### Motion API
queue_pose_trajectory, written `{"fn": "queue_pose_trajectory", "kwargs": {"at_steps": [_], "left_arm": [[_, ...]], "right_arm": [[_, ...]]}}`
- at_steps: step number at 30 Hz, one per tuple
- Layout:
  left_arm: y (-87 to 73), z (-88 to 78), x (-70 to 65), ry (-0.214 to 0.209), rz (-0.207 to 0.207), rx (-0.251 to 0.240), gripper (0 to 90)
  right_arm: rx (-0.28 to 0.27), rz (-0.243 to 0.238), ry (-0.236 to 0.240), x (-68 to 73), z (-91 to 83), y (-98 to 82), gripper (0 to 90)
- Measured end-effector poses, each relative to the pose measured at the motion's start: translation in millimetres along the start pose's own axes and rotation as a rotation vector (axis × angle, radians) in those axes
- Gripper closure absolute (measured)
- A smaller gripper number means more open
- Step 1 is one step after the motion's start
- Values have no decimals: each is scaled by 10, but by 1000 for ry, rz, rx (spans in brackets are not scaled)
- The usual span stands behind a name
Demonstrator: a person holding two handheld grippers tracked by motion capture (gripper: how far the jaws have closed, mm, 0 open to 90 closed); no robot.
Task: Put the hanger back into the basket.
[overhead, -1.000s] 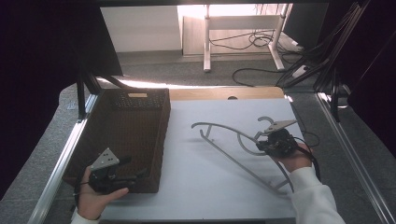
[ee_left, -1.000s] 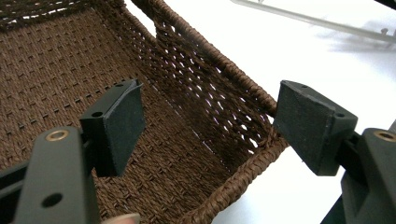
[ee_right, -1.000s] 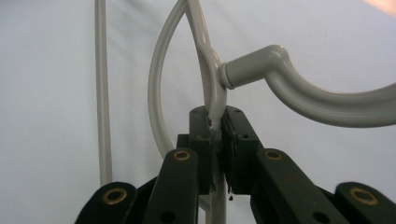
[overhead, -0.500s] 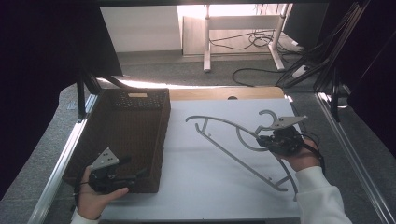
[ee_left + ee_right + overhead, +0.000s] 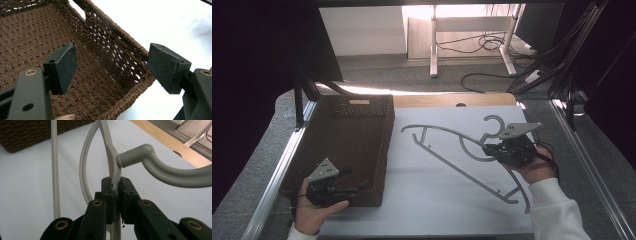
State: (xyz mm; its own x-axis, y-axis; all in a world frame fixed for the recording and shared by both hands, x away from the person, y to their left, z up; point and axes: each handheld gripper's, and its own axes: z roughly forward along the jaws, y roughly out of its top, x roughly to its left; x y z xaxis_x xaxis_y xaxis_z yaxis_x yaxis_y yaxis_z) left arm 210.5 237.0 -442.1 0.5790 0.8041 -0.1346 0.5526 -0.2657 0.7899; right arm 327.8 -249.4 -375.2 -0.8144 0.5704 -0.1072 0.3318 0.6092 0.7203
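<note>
1. Right gripper (image 5: 492, 148): jaws clamped on grey plastic clothes hanger (image 5: 452, 150) near its hook, right of centre on white table (image 5: 427, 200), likely for carrying.
2. Left gripper (image 5: 357, 187): jaws wide apart, empty, straddling near corner of brown woven basket (image 5: 357, 135) at left, probably to steady it.

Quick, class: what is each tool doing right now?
Left tool: open, astride the wicker basket's wall.
Right tool: closed on the grey hanger.
</note>
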Motion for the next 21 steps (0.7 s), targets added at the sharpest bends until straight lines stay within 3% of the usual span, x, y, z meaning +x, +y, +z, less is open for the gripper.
{"fn": "queue_pose_trajectory", "kwargs": {"at_steps": [5, 13, 21], "left_arm": [[9, -2, -3, -2, 0, -3, 246], [90, -46, -46, -54, -6, -41, 265], [162, -60, -83, -74, 1, -60, 269]], "right_arm": [[-13, -23, 17, 60, -9, 53, 830], [-28, -54, 49, 135, 7, 97, 830], [-32, -76, 67, 193, 18, 128, 830]]}}
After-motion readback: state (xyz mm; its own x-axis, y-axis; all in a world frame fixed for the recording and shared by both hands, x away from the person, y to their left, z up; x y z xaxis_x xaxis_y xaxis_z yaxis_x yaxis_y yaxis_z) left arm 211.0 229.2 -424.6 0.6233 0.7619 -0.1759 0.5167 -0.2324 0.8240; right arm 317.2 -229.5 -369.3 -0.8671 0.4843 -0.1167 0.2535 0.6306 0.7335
